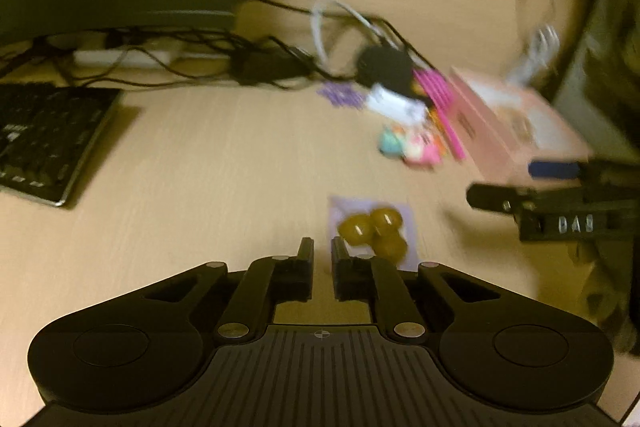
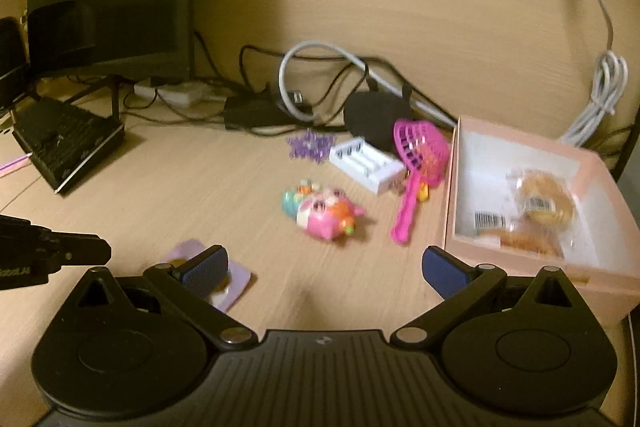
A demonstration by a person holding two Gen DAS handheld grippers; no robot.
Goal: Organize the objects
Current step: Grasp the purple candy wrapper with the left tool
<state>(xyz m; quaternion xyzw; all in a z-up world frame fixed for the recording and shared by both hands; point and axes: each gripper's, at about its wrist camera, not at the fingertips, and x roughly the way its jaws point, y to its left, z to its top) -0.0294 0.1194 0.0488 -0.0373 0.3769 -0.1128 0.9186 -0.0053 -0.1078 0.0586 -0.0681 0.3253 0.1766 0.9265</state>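
Left hand-held gripper [image 1: 322, 251] nearest, jaws narrow and empty — lilac packet [image 1: 372, 227] just beyond on the desk [image 1: 200, 155]. Right hand-held gripper [image 2: 326, 267] spread wide, holding nothing — pink box [image 2: 532, 187] far right.

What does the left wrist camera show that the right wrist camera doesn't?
Only the left wrist view shows the left claw, shut and empty, and the packet's three brown sweets clearly. Only the right wrist view shows inside the pink box, where wrapped snacks lie, and the right claw open. Both show the pink scoop and black keyboard.
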